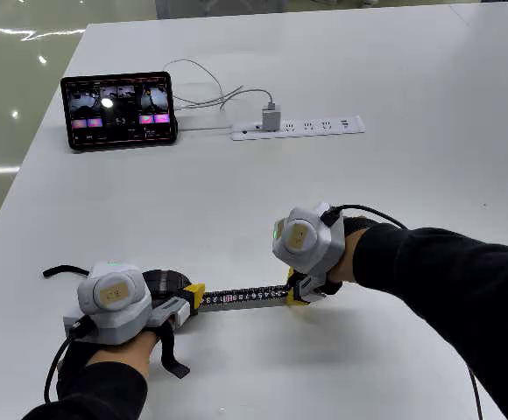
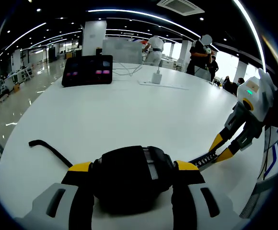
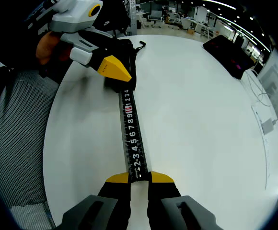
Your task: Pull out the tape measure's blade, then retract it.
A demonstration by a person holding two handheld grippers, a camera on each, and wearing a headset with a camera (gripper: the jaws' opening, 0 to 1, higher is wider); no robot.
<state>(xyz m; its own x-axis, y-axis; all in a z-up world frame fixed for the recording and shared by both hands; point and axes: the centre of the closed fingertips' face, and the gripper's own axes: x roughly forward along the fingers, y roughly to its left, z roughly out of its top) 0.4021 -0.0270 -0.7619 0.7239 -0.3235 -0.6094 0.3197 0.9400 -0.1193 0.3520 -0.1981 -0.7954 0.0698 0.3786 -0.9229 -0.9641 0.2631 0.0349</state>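
A black tape measure case (image 1: 168, 284) (image 2: 132, 175) (image 3: 122, 62) lies on the white table near its front left. My left gripper (image 1: 184, 302) (image 2: 133, 168) is shut on the case, its yellow-tipped jaws on either side. The black blade (image 1: 243, 296) (image 3: 132, 139) with white numbers runs flat along the table from the case to the right. My right gripper (image 1: 299, 293) (image 3: 139, 178) is shut on the blade's end, also seen in the left gripper view (image 2: 220, 152). A black wrist strap (image 1: 64, 270) (image 2: 50, 150) trails left from the case.
At the back of the table (image 1: 394, 175) stand a tablet (image 1: 119, 109) with a lit screen and a white power strip (image 1: 298, 128) with a charger and cables. A mesh chair (image 3: 14, 143) sits by the table edge. People stand far behind (image 2: 201, 55).
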